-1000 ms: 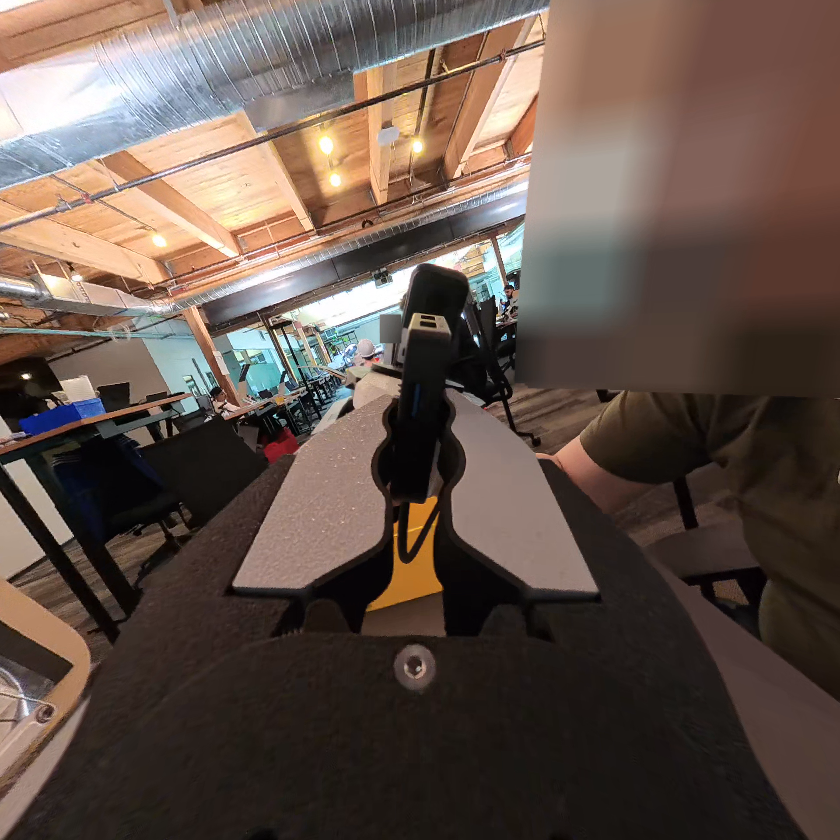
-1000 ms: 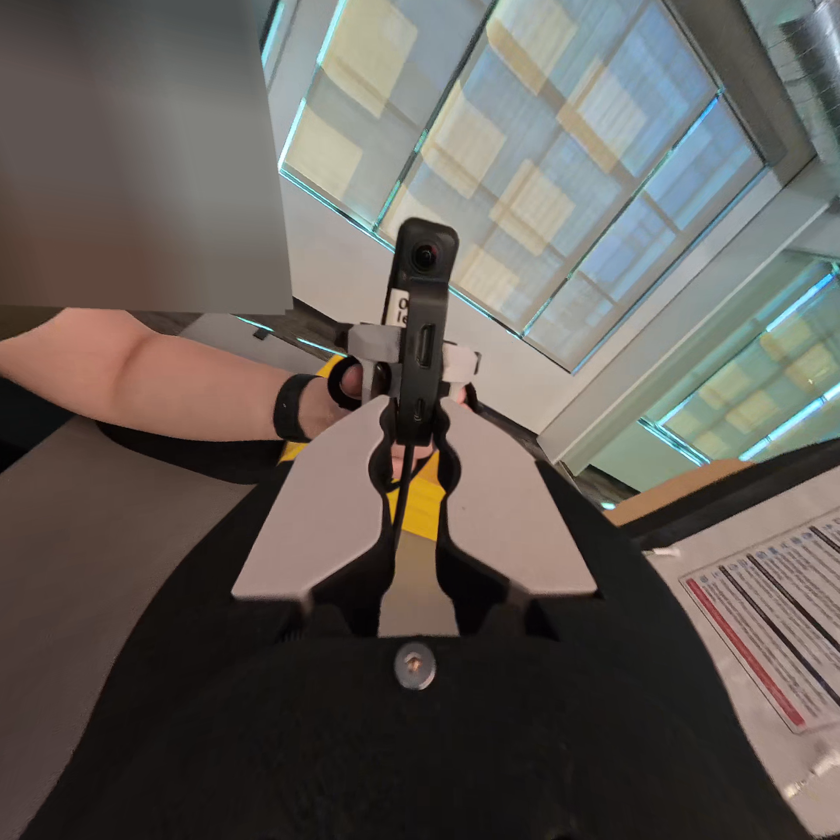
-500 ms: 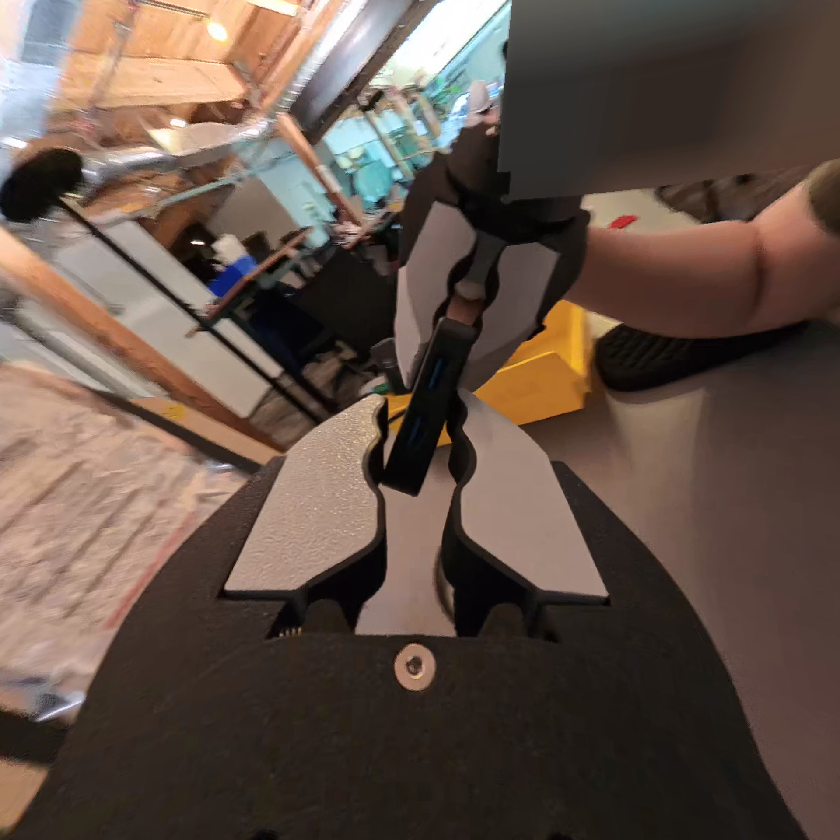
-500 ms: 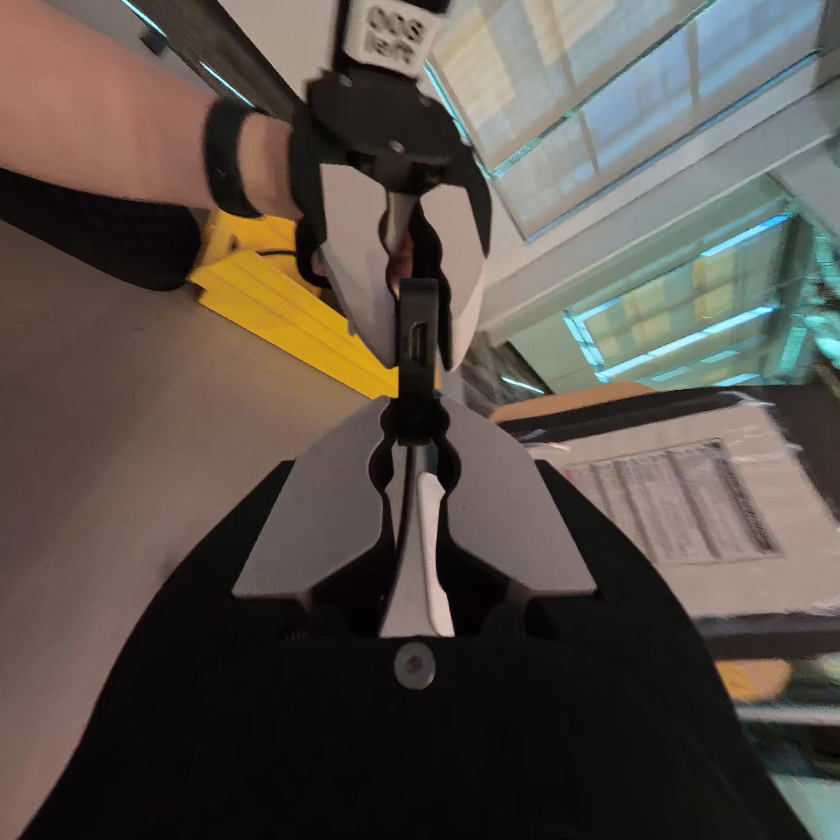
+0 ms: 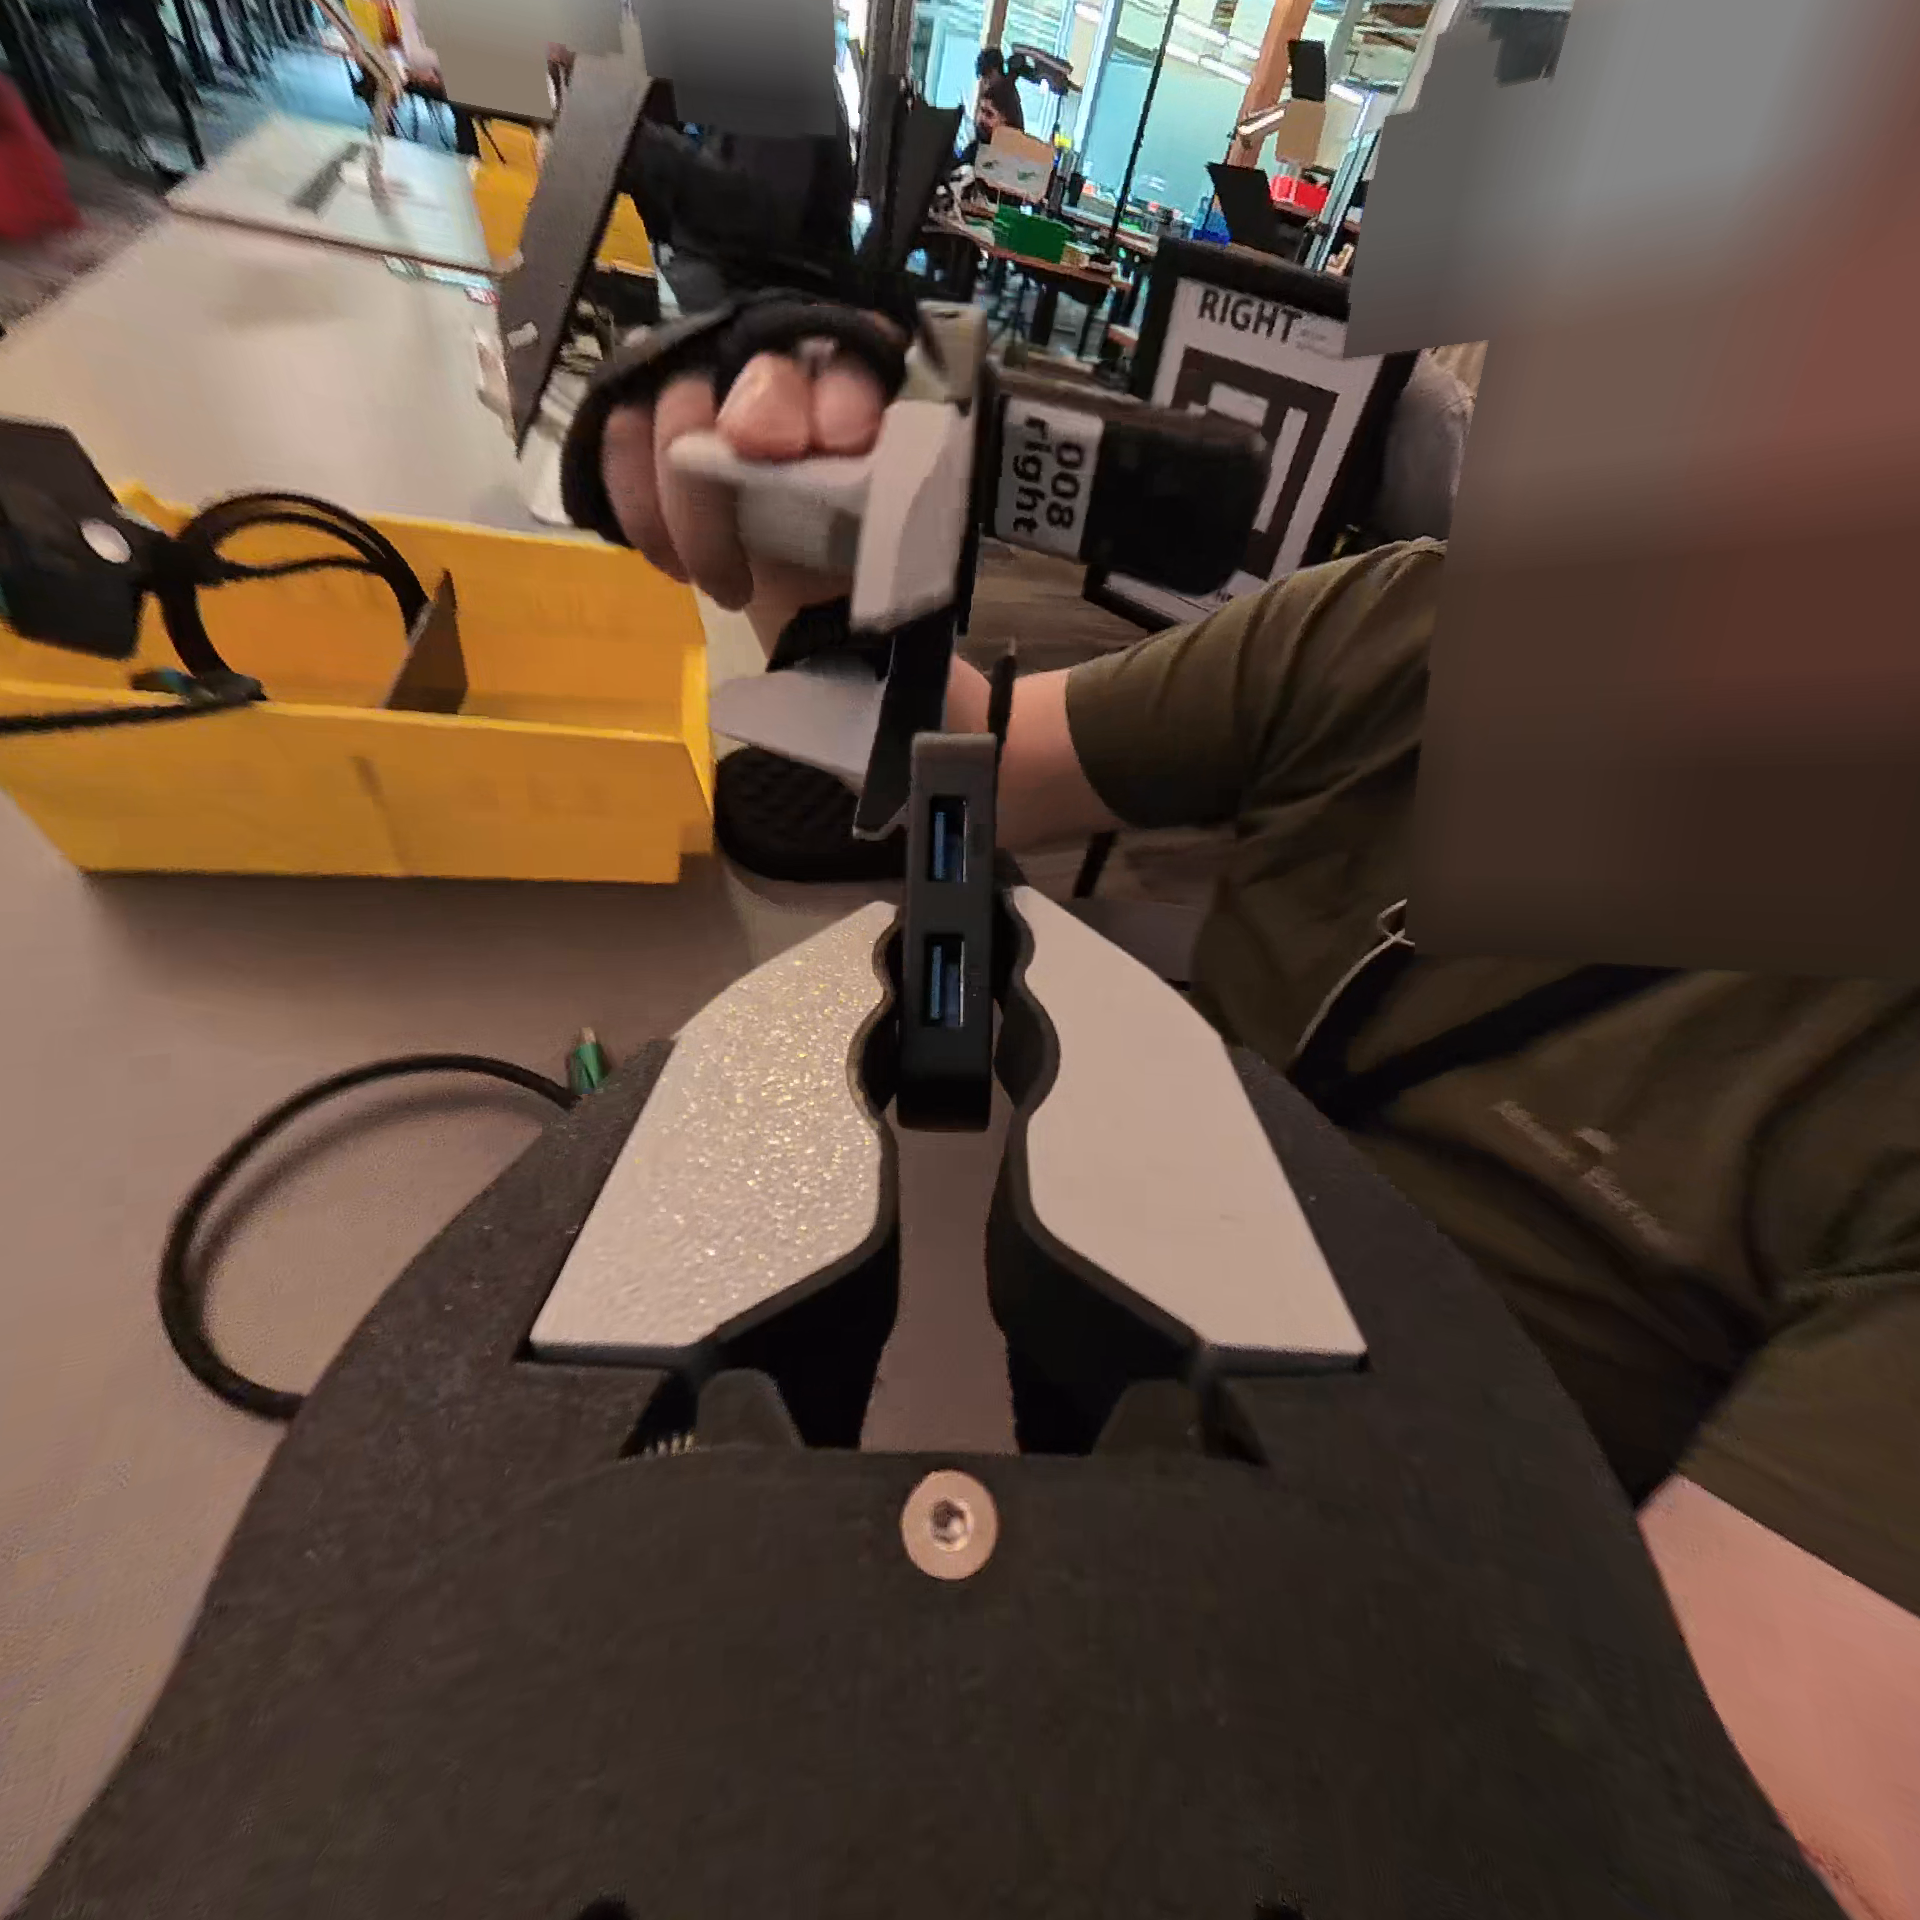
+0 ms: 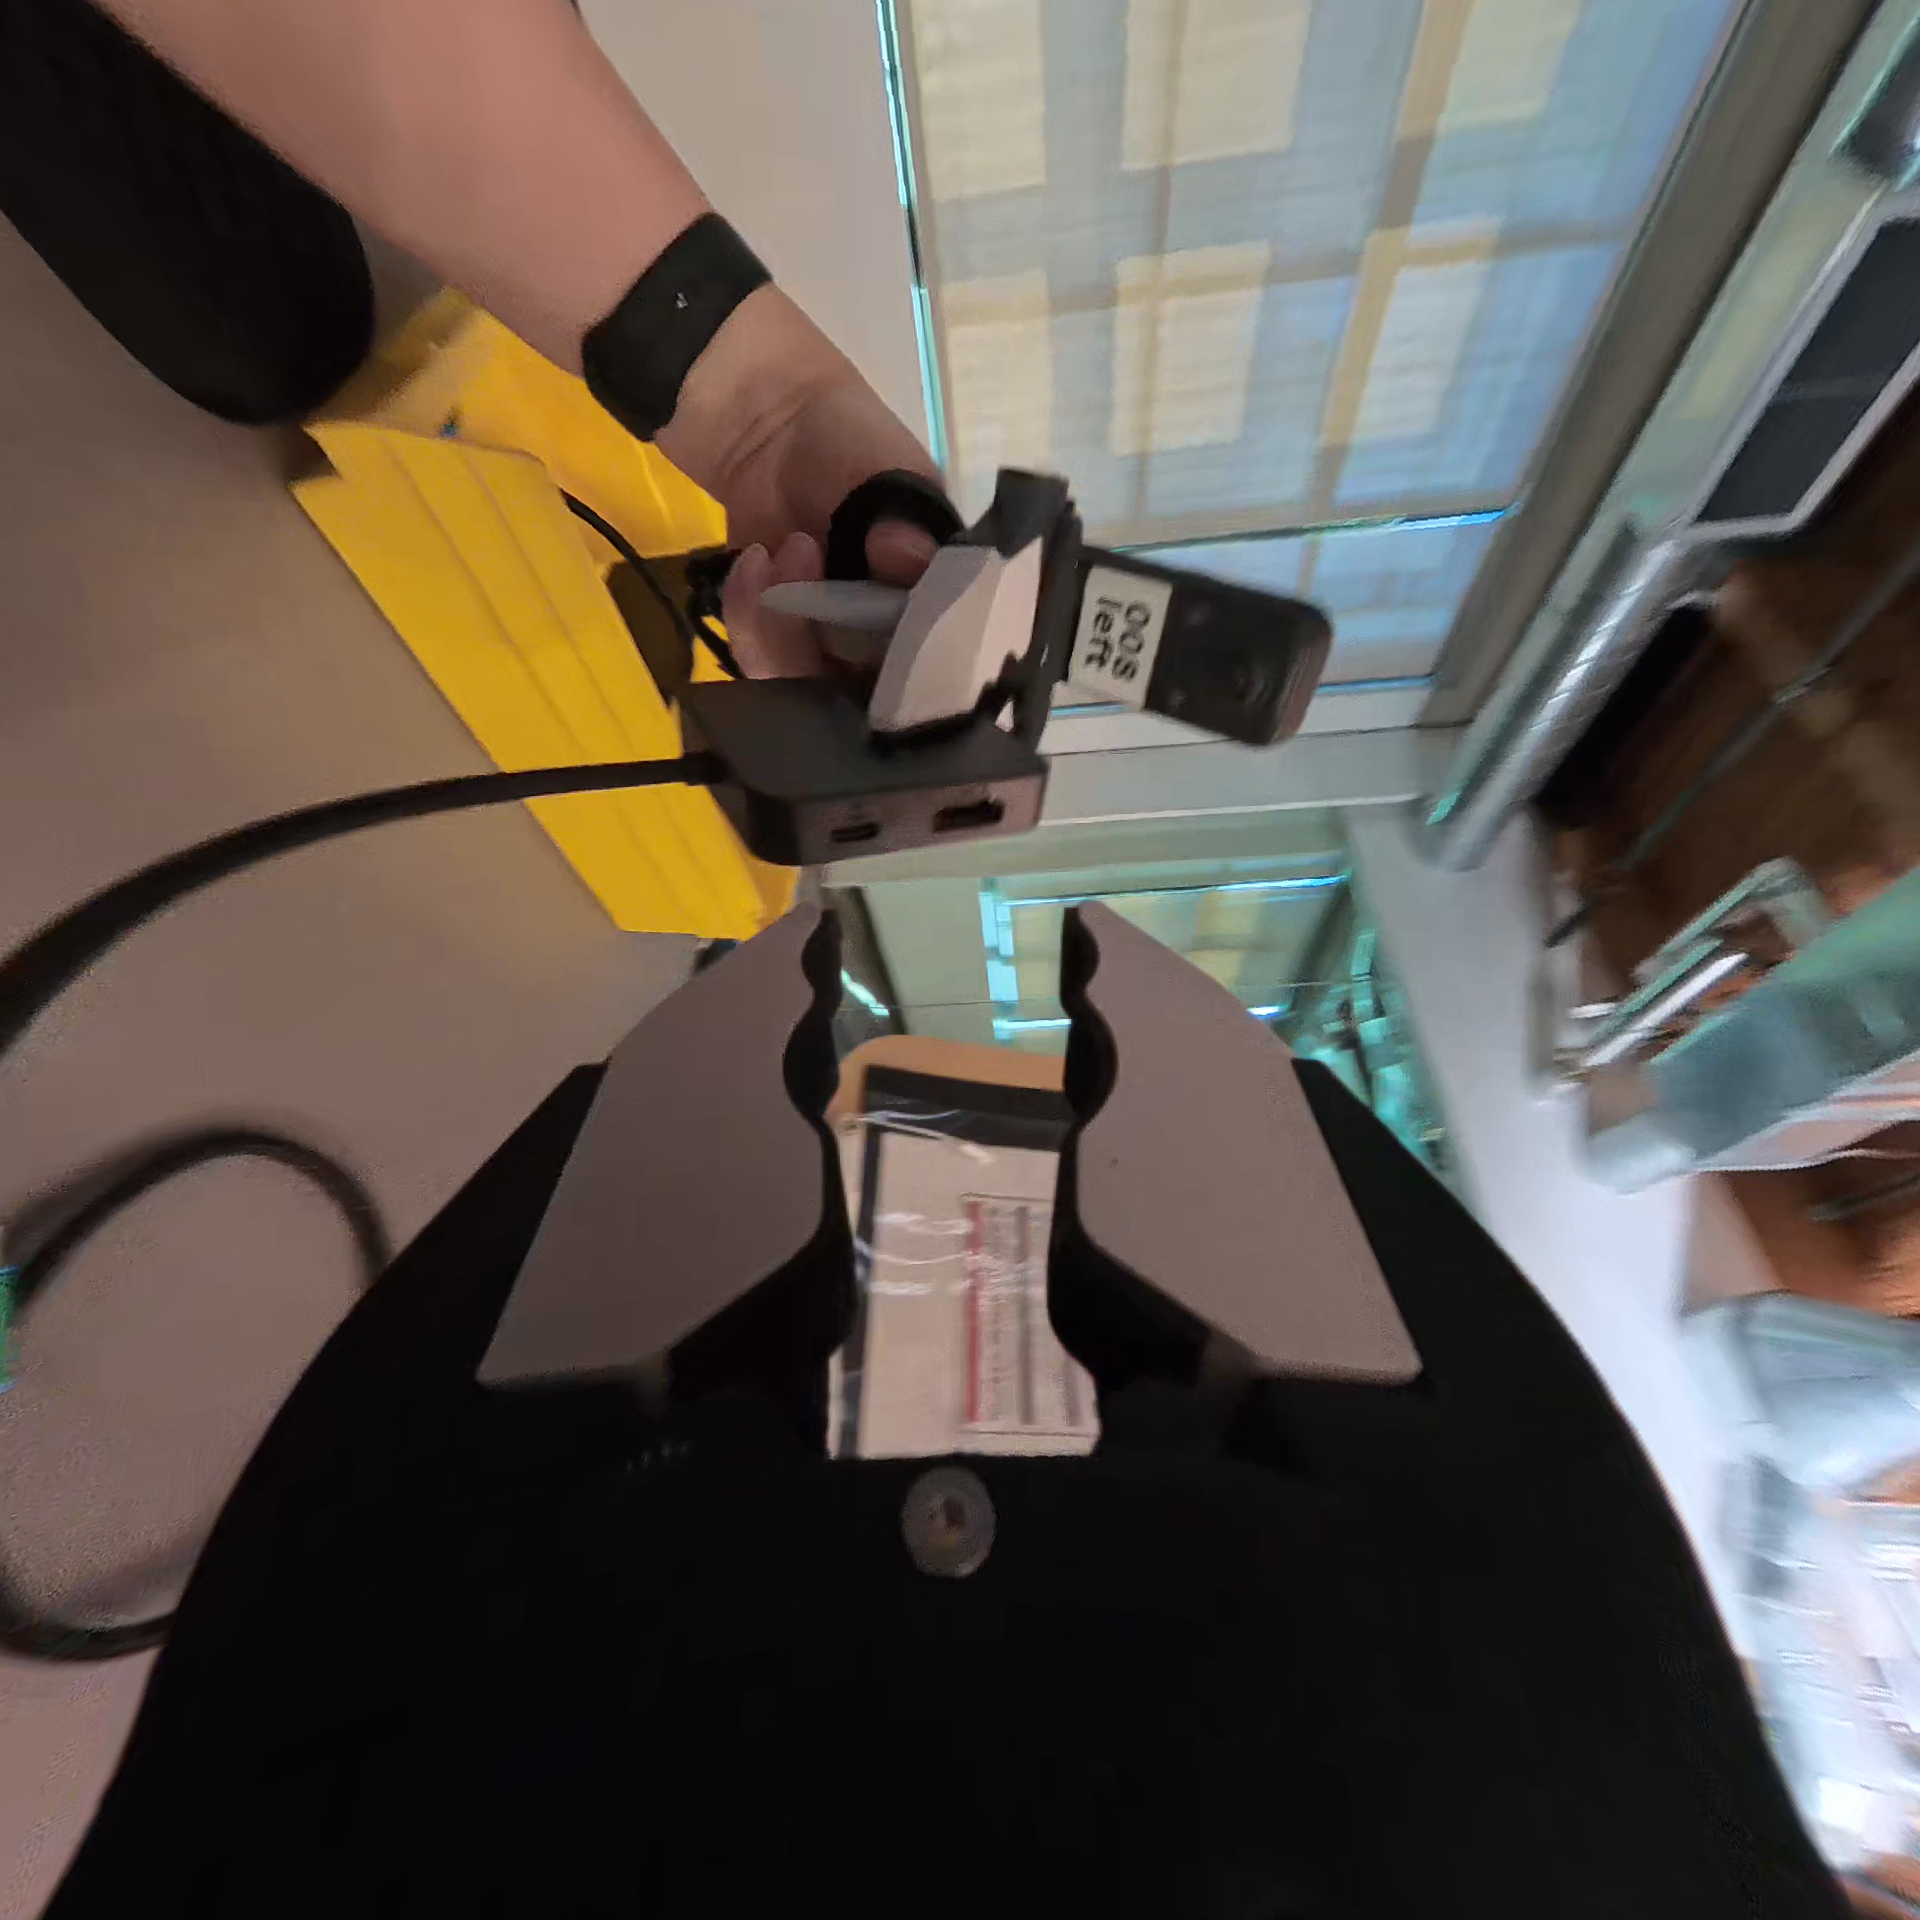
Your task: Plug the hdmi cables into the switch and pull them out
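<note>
Left tool (image 5: 943,925) clamping switch (image 5: 948,966); right tool (image 6: 943,935) agape, empty, only right view.

switch (image 5: 943,966): matt black plastic | bin (image 5: 343,769): yellow plastic | tool fingers (image 5: 748,1153): speckled grey

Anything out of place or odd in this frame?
Mildly: the switch is held off the table in the left gripper, while the right gripper is open and empty, with no HDMI cable plugged into the ports facing it.
</note>
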A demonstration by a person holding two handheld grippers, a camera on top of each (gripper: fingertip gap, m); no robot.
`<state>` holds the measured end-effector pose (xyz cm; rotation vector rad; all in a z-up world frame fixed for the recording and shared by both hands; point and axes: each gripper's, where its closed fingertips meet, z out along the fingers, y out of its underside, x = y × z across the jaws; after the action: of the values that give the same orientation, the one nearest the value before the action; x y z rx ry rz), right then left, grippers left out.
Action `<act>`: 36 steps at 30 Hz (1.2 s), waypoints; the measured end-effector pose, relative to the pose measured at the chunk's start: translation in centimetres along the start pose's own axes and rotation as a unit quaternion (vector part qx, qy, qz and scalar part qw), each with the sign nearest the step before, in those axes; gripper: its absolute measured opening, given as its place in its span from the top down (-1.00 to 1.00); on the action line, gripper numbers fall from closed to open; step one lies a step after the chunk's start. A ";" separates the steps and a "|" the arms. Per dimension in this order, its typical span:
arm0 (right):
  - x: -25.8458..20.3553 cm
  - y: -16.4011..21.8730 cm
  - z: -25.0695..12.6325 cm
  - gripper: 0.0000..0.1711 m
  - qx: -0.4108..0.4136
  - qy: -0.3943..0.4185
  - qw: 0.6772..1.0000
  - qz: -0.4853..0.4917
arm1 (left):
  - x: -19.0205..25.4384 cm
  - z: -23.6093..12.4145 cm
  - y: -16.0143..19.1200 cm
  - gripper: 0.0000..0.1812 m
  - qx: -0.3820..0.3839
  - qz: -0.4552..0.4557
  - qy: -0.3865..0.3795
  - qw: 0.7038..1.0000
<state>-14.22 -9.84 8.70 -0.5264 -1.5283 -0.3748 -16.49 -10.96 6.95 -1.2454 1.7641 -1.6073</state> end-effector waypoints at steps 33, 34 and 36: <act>-5.2 8.7 1.2 0.82 -0.166 -0.176 0.915 0.322 | -8.5 0.5 1.5 0.47 -0.150 0.280 -0.374 0.871; -5.0 8.6 1.0 0.82 -0.171 -0.173 0.918 0.312 | -8.7 0.8 1.7 0.47 -0.156 0.287 -0.376 0.867; -4.8 9.3 0.5 0.82 -0.204 -0.167 0.924 0.277 | -8.7 0.8 1.7 0.47 -0.157 0.289 -0.377 0.866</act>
<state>-9.68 -2.23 3.11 -1.3734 -1.5454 -0.1614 -12.10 -4.27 3.10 -1.0983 1.6480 -0.4029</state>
